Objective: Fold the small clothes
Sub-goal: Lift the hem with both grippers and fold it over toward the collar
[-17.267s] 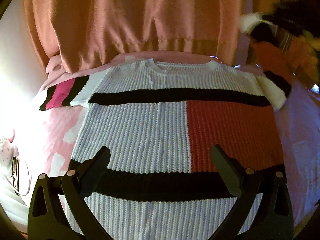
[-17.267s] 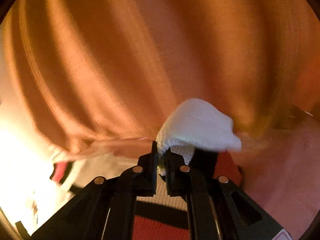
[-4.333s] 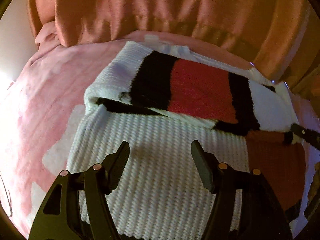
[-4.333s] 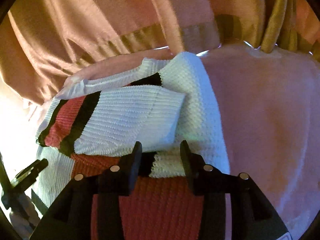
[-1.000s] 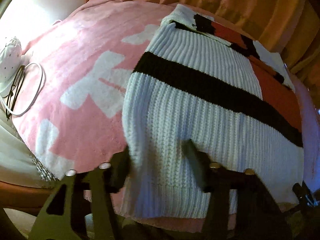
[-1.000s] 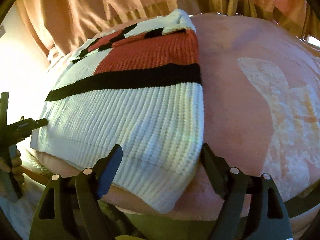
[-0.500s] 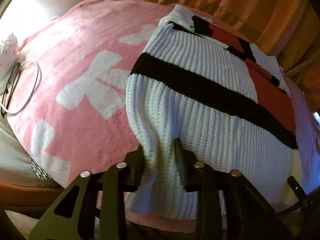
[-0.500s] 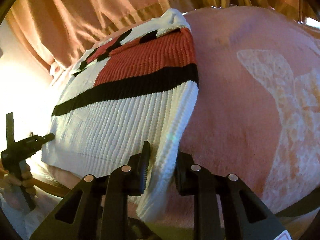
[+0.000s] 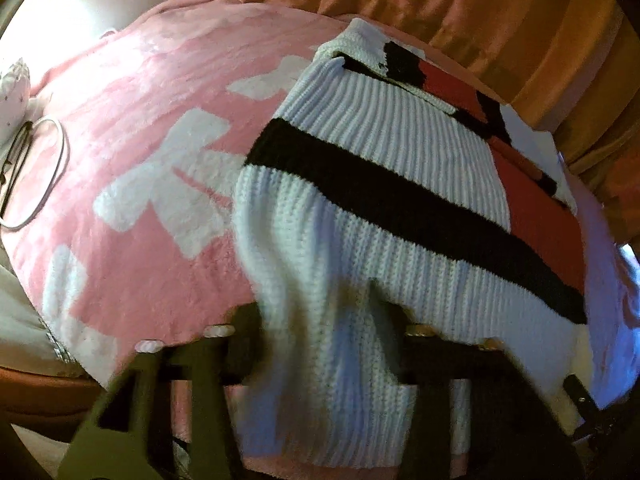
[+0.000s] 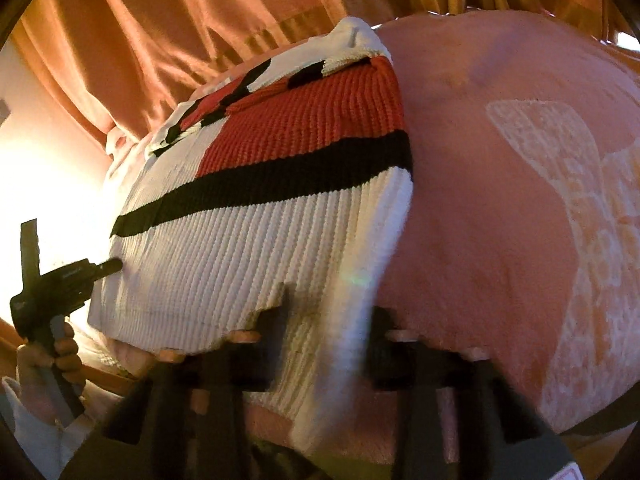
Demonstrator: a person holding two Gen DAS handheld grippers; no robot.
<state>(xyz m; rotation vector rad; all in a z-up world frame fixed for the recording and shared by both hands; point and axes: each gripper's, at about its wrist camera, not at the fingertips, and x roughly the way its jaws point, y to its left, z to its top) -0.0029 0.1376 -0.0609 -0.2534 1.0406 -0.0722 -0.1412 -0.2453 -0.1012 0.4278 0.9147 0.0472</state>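
Observation:
A knitted sweater (image 9: 360,184), white with black bands and a red panel, lies on a pink blanket (image 9: 152,168), its sleeves folded in at the far end. My left gripper (image 9: 316,304) is shut on the near left corner of the white hem, and the knit bunches between its fingers. In the right wrist view the sweater (image 10: 256,208) shows again. My right gripper (image 10: 328,308) is shut on the near right corner of the hem. The left gripper (image 10: 108,268) shows there at the left, held by a hand.
Orange curtains (image 9: 460,8) hang right behind the far edge of the bed. A pair of glasses (image 9: 32,172) and a white cap (image 9: 12,92) lie at the left. The blanket (image 10: 520,200) spreads wide to the right of the sweater.
Both grippers closed on the near hem corners within the last second. Now the hem is lifting and bunching, and both views are blurred by motion.

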